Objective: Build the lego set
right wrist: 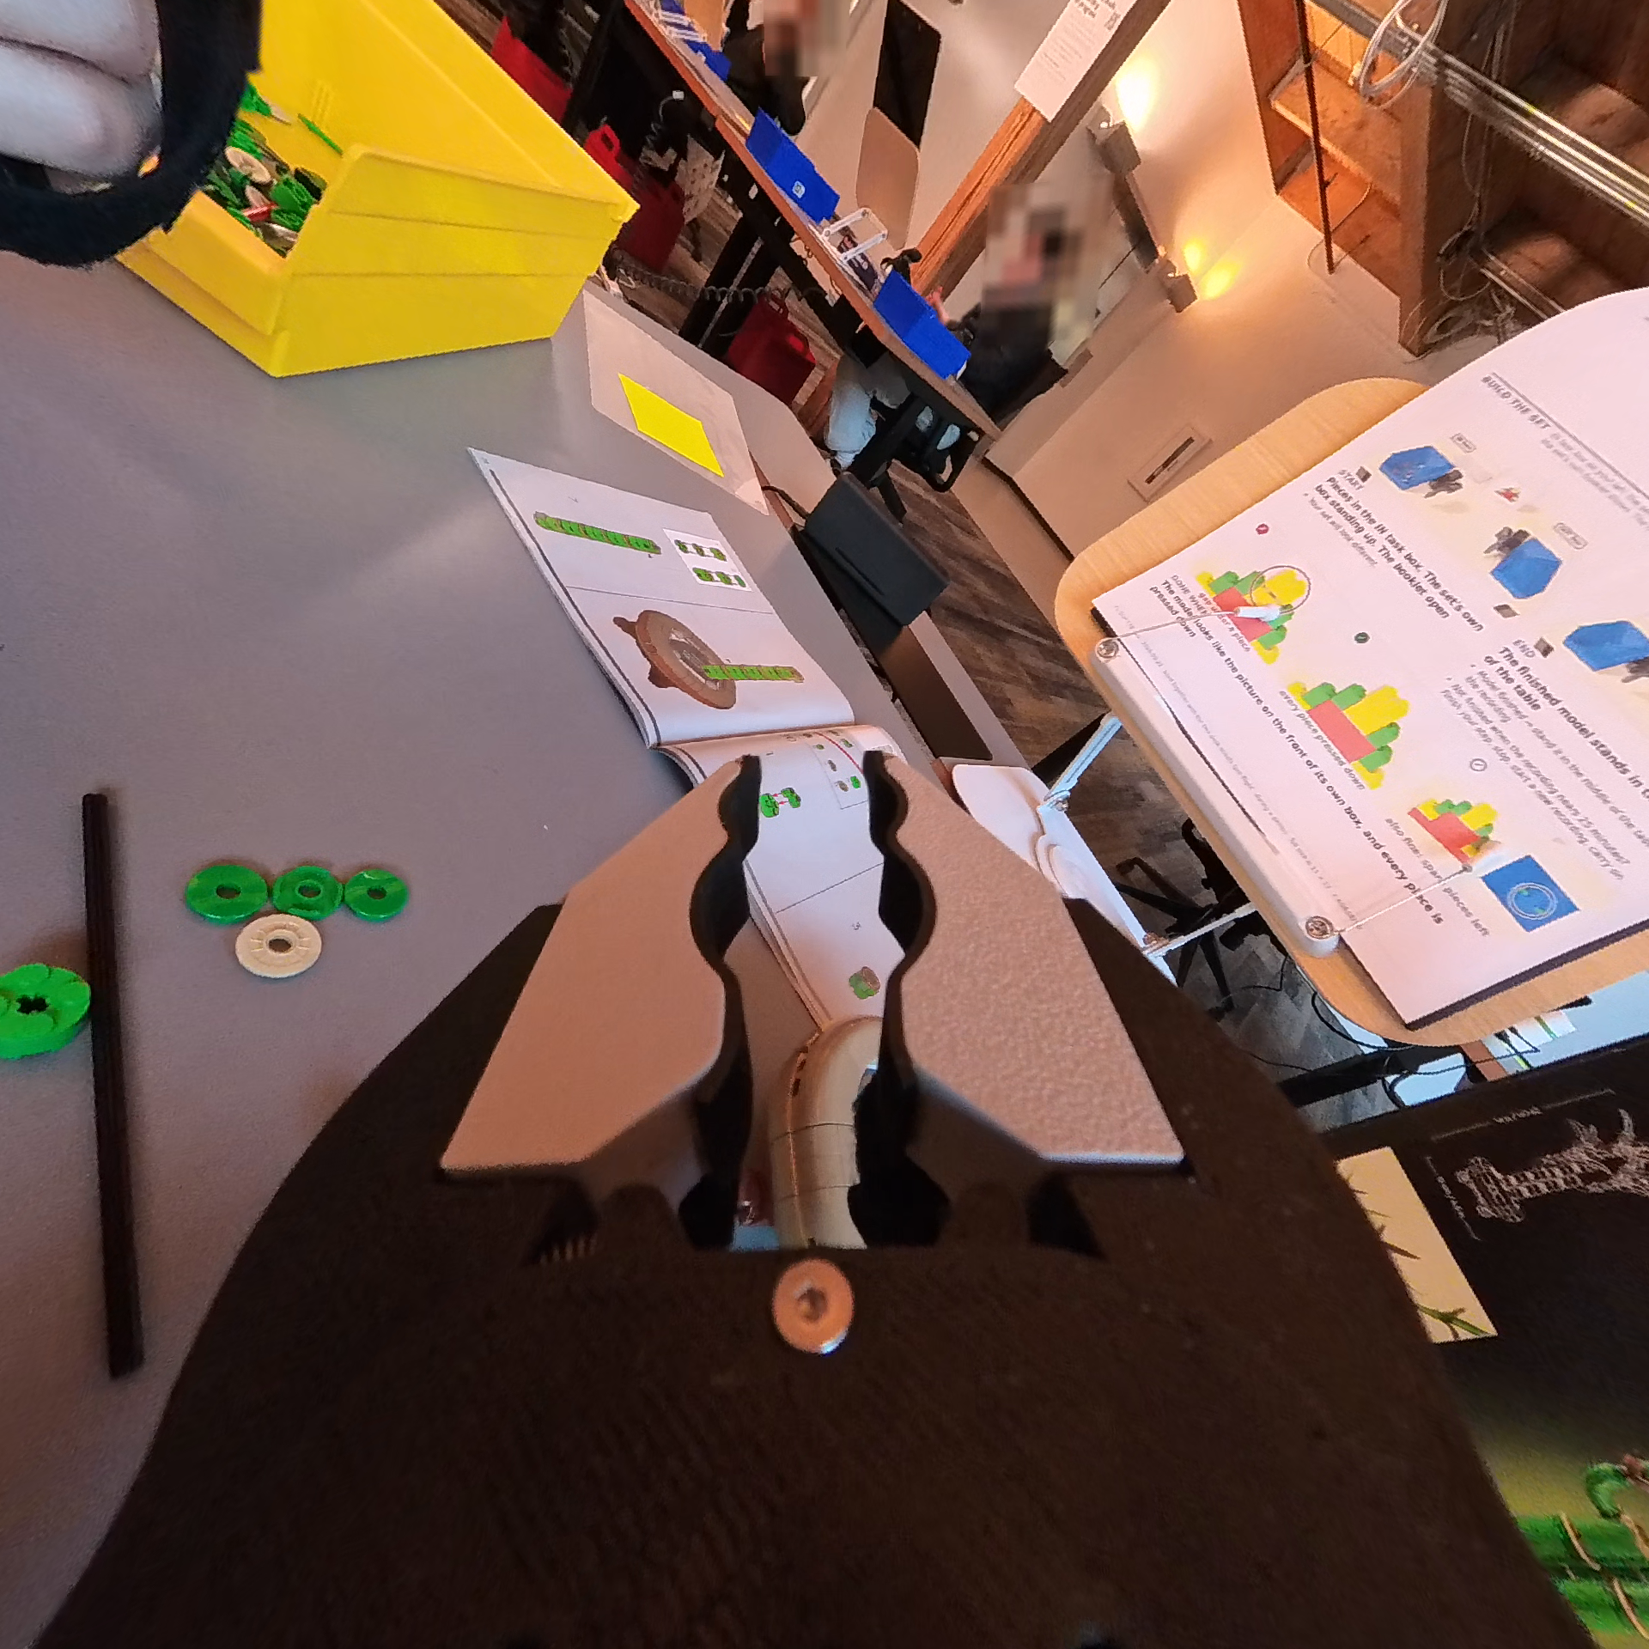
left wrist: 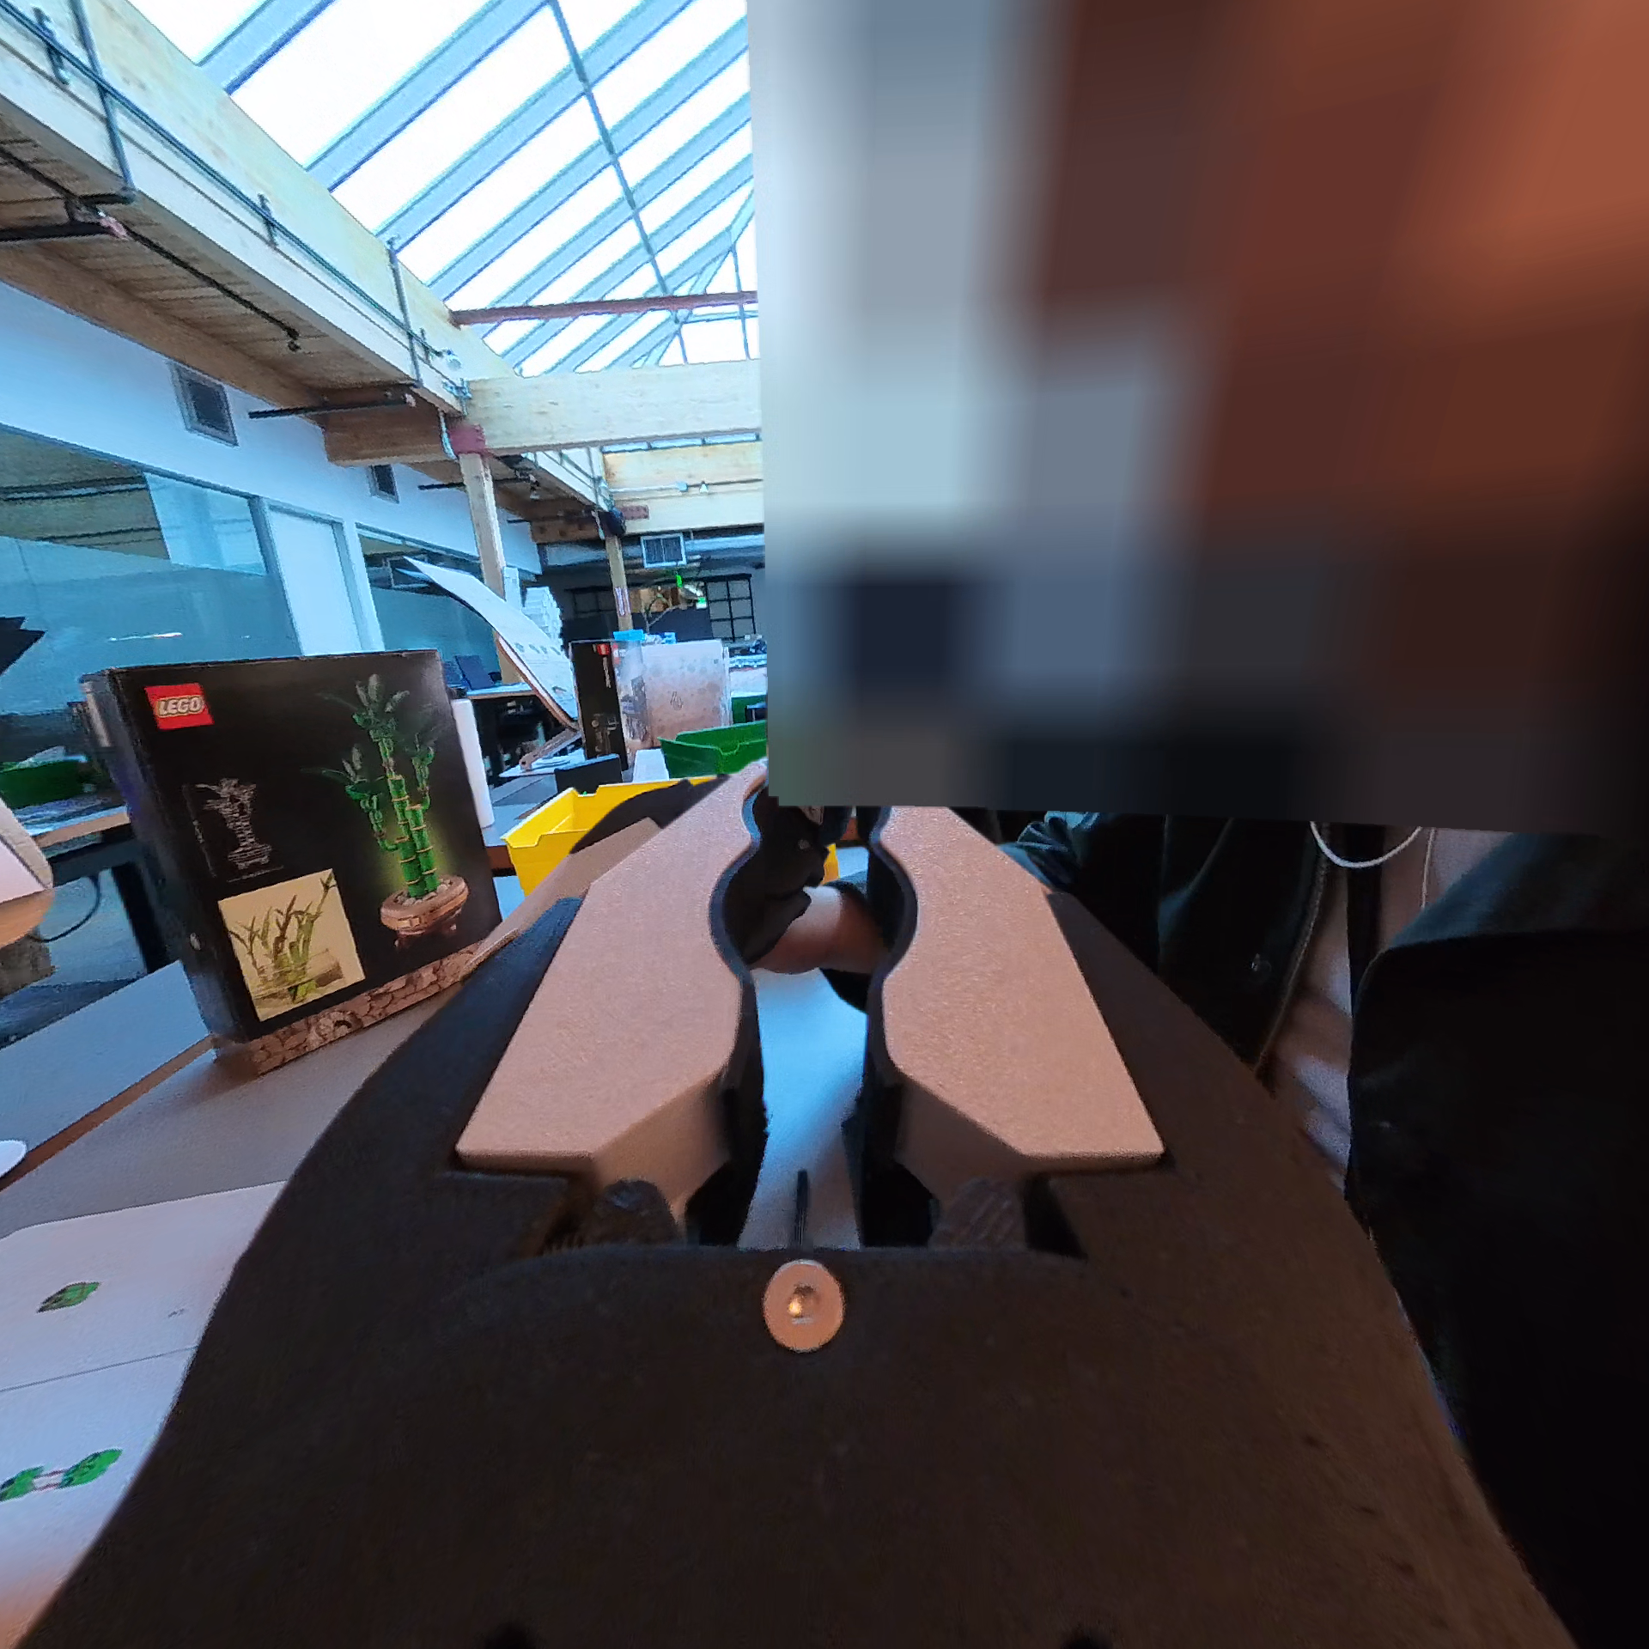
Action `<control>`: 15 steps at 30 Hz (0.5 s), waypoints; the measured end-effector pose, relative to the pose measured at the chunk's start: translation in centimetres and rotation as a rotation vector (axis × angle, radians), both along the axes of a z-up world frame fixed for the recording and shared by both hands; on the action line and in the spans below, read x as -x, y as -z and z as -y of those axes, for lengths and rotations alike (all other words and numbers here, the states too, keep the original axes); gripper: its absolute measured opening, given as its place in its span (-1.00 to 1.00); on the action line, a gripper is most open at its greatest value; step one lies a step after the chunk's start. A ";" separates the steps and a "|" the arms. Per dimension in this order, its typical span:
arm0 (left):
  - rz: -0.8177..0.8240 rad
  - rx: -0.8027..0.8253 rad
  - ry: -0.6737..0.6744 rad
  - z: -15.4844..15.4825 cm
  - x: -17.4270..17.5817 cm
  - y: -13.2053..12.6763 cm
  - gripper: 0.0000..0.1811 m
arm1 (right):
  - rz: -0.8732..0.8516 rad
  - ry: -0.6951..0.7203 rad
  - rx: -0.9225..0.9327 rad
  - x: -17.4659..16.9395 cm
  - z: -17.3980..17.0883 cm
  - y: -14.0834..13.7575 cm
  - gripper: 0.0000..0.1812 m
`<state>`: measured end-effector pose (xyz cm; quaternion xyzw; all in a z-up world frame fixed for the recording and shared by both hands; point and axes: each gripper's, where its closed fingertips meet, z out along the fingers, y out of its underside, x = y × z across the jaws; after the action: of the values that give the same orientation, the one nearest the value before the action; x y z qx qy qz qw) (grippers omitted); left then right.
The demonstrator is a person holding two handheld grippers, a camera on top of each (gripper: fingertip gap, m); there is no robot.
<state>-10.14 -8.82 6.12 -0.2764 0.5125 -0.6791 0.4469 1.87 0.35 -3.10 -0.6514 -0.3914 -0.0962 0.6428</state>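
Observation:
In the right wrist view, three green round plates (right wrist: pixel 303 890), a cream round plate (right wrist: pixel 278 944), a green round brick (right wrist: pixel 40 1008) and a long black axle (right wrist: pixel 109 1071) lie on the grey table (right wrist: pixel 312 625), left of my right gripper (right wrist: pixel 812 767). Its jaws stand apart above the open instruction booklet (right wrist: pixel 678 616). A tan curved piece (right wrist: pixel 821 1133) shows through the gap near the finger bases; I cannot tell if it touches them. My left gripper (left wrist: pixel 816 812) is raised, jaws apart and empty, pointing at a person's gloved hand (left wrist: pixel 803 901).
A yellow bin (right wrist: pixel 428 223) of green pieces stands at the back left, also in the left wrist view (left wrist: pixel 553 839). The set's black box (left wrist: pixel 294 848) stands upright on the table. A task sheet on a tilted stand (right wrist: pixel 1428 669) is right of the table edge. Spacing between my two grippers at the tips: around 20 centimeters. My right gripper's tips are some 11 centimeters from the tan curved piece (right wrist: pixel 821 1133). My left tips are about 25 centimeters from the cream round plate (right wrist: pixel 278 944), my right tips only 12 centimeters. From my right tips it is roughly 15 centimeters to the long black axle (right wrist: pixel 109 1071); from my left, 20 centimeters.

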 end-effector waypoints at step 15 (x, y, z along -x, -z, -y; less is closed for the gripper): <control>0.003 -0.119 -0.002 1.8 0.0 0.5 -0.85 | 0.014 -0.011 0.015 0.3 0.0 0.4 -0.75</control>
<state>-10.14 -10.58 5.67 -0.2488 0.5509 -0.6474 0.4642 1.58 0.36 -3.53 -0.6532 -0.4002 -0.0944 0.6358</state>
